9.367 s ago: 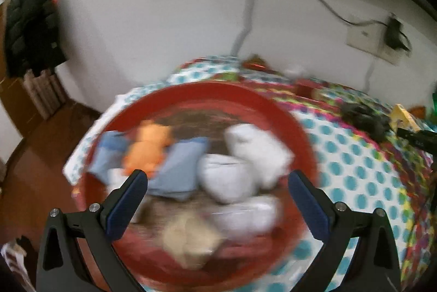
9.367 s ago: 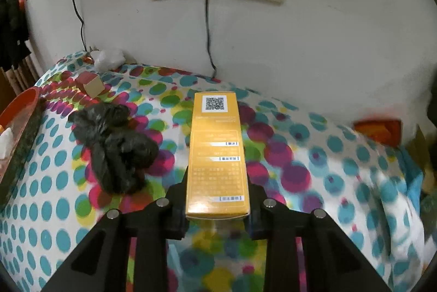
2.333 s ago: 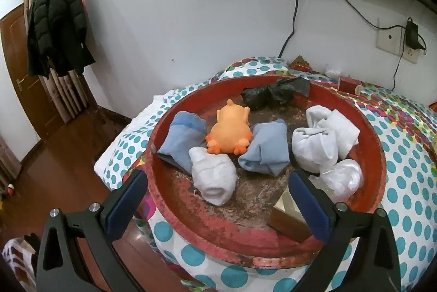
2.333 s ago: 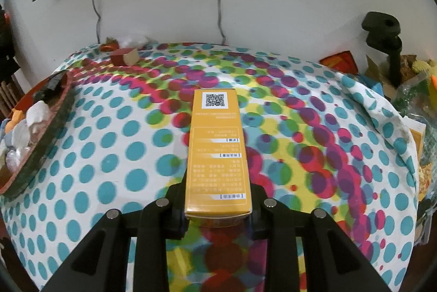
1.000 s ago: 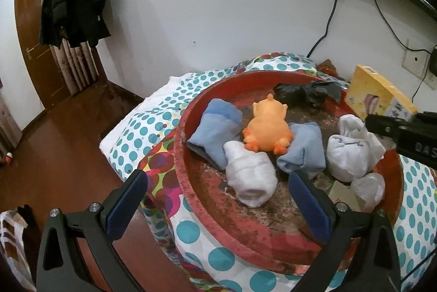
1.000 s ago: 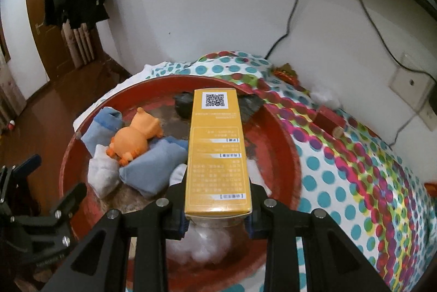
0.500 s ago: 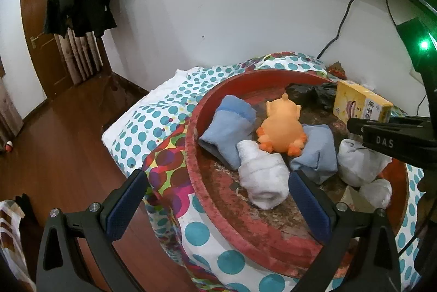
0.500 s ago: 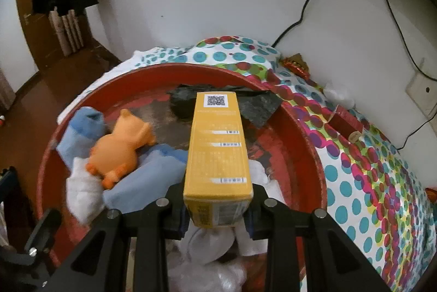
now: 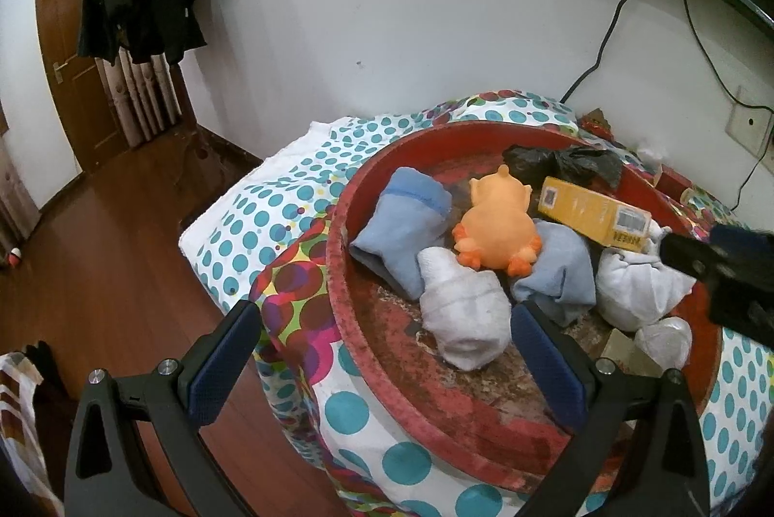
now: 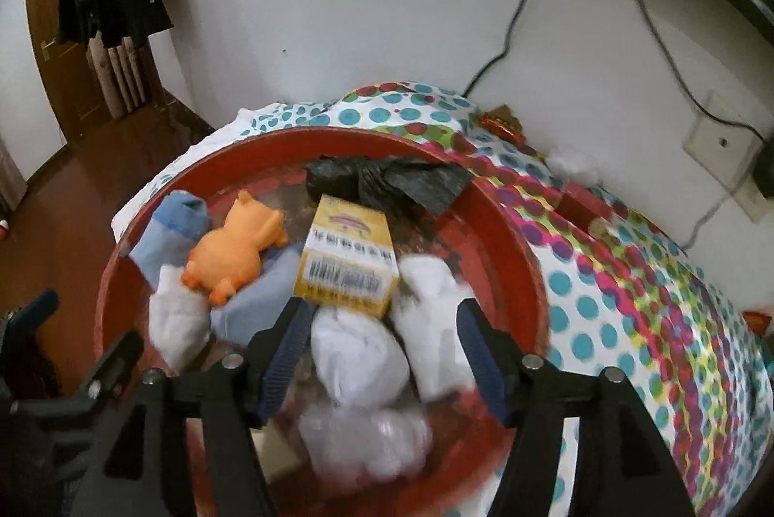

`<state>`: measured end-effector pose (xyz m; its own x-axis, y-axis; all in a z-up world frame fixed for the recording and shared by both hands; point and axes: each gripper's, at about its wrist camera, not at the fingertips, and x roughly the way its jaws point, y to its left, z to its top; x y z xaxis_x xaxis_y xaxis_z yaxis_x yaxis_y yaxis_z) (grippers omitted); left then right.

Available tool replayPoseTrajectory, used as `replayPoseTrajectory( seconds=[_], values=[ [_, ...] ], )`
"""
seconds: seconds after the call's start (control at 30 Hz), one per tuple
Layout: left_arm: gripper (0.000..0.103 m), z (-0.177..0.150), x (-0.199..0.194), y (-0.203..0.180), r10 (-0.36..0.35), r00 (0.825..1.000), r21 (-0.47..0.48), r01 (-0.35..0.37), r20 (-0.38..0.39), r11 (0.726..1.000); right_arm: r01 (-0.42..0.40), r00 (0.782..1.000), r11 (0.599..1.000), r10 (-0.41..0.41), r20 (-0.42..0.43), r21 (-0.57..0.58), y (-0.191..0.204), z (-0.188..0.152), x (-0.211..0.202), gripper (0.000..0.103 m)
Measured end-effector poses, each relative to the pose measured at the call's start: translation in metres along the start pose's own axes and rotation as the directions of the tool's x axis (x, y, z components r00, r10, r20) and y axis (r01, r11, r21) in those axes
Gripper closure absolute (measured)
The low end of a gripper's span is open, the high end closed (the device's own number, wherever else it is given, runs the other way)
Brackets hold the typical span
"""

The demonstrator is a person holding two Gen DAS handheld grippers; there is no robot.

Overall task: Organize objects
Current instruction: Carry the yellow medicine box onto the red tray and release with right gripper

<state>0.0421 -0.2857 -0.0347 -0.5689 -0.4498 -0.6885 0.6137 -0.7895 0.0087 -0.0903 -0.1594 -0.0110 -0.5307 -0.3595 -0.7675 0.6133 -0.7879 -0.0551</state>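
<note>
- White wall, polka-dot cloth [image 9: 271, 207] over the table; round red tray [image 10: 513, 246] on it
- Yellow box [image 10: 346, 258] lies in the tray on white bundles [image 10: 358, 352], beside orange toy [image 9: 498, 227]; black bag [image 10: 387, 176] behind it
- Right gripper [image 10: 379, 352] jaws just opened, box free ahead of them
- Left gripper [image 9: 387, 364] open, empty, at the tray's near rim

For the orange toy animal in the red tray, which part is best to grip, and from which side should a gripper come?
Grip the orange toy across its rounded body, coming from above. It lies flat between two blue socks, so its flanks are crowded; the body top is bare.
</note>
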Motion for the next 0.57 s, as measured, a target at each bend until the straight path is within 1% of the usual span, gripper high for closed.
replayPoseTrajectory(
  seconds=[0.2,0.33,0.4,0.47,0.57],
  values=[
    [0.0,-0.001,-0.003,-0.006,0.001,1.0,0.021,-0.001,0.008,1.0,-0.003,1.0,1.0,0.003,0.002,0.023,-0.007,-0.032,-0.026,0.037],
    [0.0,-0.002,-0.009,-0.01,-0.029,0.999,0.043,0.028,0.033,0.999,-0.011,1.0,1.0,0.011,-0.005,0.021,-0.004,-0.05,-0.033,0.037],
    [0.0,-0.003,-0.012,-0.014,-0.014,0.999,0.061,0.011,0.051,0.998,-0.009,1.0,1.0,0.009,0.0,0.02,-0.001,-0.057,-0.036,0.037],
    [0.0,-0.004,-0.012,-0.017,-0.005,0.999,0.082,0.001,0.051,0.997,-0.013,1.0,1.0,0.013,-0.003,0.022,0.0,-0.063,-0.038,0.037],
    [0.0,-0.003,-0.013,-0.019,-0.036,0.999,0.083,0.033,0.039,0.996,-0.012,1.0,1.0,0.012,-0.012,0.02,0.002,-0.069,-0.039,0.037]
  ],
)
